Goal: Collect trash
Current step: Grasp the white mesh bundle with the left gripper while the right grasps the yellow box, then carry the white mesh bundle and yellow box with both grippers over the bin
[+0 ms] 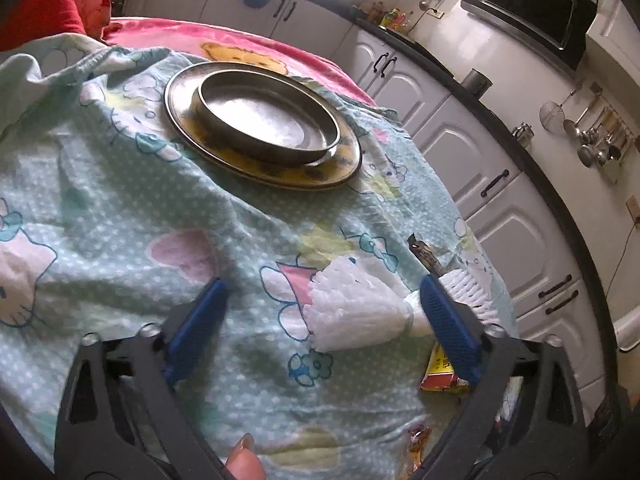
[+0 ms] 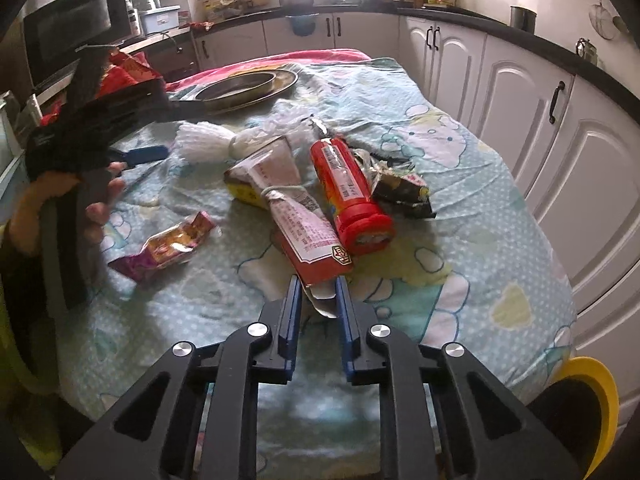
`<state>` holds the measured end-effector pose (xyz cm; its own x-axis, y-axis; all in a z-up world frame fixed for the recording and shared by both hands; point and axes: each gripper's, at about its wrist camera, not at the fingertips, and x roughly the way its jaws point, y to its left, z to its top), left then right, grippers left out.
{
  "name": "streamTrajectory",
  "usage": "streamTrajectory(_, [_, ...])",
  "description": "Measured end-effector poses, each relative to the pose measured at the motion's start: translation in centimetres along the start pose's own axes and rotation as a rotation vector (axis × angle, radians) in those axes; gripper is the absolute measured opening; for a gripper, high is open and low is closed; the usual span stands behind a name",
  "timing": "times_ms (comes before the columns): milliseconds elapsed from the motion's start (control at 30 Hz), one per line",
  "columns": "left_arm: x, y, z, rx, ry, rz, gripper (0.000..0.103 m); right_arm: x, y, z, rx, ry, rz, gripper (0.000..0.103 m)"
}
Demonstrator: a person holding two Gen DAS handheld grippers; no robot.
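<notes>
Kitchen table, crumpled red-and-white wrapper [image 2: 308,236], printed text

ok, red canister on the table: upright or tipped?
Tipped. The red canister lies on its side on the tablecloth, red cap facing the camera.

Yellow-red wrapper [image 1: 440,372], lower right of left wrist view, half hidden behind blue pad [image 1: 450,326]. Foil scrap [image 1: 418,446] cut by bottom edge. Print on red tube [image 2: 348,184] unreadable.
</notes>
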<state>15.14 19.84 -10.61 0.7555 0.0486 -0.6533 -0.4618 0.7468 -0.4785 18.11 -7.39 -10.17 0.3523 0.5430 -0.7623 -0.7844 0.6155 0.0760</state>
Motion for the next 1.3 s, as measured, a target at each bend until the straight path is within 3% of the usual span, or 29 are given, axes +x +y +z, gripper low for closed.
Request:
streamTrajectory(133, [0.1, -0.3, -0.3, 0.017, 0.011, 0.0, 0.066, -0.5, 0.5, -0.6, -0.011, 0.013, 0.016, 0.014])
streamTrajectory(200, [0.1, -0.4, -0.5, 0.024, 0.022, -0.015, 0.042, -0.8, 0.8, -0.9, -0.018, 0.02, 0.024, 0.014])
streamTrajectory(267, [0.2, -0.6, -0.8, 0.03, 0.035, -0.028, 0.028, -1.0, 1.2, -1.0, -0.025, 0.026, 0.031, 0.014])
streamTrajectory(400, [-0.4, -0.9, -1.5, 0.052, 0.028, -0.039, 0.015, -1.5, 1.9, -1.3, -0.036, 0.026, 0.038, 0.013])
streamTrajectory(733, [-4.4, -2.1, -2.1, 0.108, -0.057, -0.064, 0.011, -2.7, 3.1, -2.3, -0.041, 0.02, 0.05, 0.007])
streamTrajectory(1300, [-9.7, -5.7, -2.6, 0.191, -0.141, -0.144, 0.011, -8.6, 3.2, -2.9, -0.007, -0.095, 0.044, 0.007])
